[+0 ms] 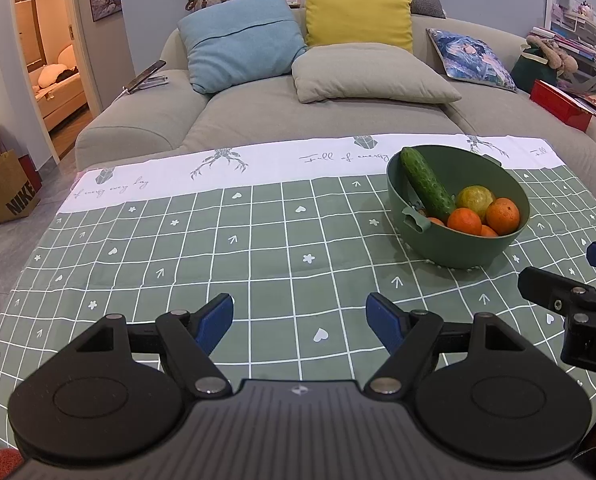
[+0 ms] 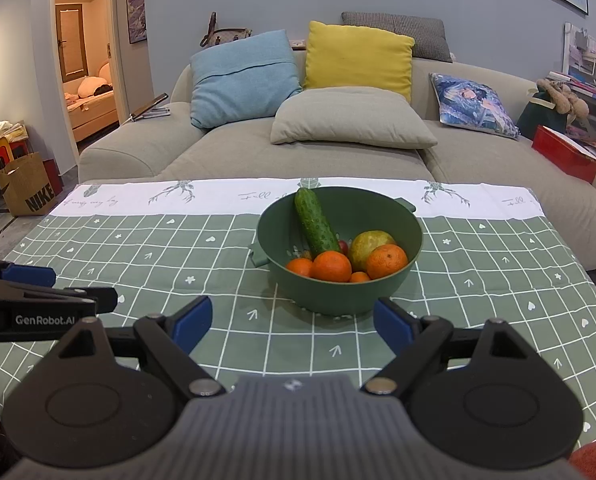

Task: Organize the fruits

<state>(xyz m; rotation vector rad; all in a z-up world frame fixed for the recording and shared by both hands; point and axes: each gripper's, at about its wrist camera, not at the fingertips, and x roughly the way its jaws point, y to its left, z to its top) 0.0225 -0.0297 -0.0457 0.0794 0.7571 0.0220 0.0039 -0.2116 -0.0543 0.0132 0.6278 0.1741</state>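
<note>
The tabletop (image 1: 226,240) lies bare to the left of the bowl (image 2: 339,292), giving open passage there. The bowl is the only obstacle ahead of the right gripper (image 2: 294,324), with a cucumber (image 2: 315,222) leaning up past its rim. The left gripper (image 1: 299,318) hangs just beside it, over bare cloth.

**Greens, oranges and a checked cloth**

The worktop's tablecloth (image 2: 218,248) is sage green with a white grid, dotted with small white hearts, arrows and flowers; its far edge is a white band printed with grey antlers and script. The bowl (image 2: 409,240) is dark green. In it lie a deep green, bumpy cucumber (image 2: 315,224), bright orange mandarins (image 2: 331,266) and a yellow-green fruit (image 2: 367,242). Each claw, left (image 1: 299,320) and right (image 2: 294,324), is black with blue pads. Behind, the sofa (image 2: 298,156) is beige, bearing a light blue cushion (image 2: 244,78), a mustard yellow cushion (image 2: 357,58) and a beige one.
</note>
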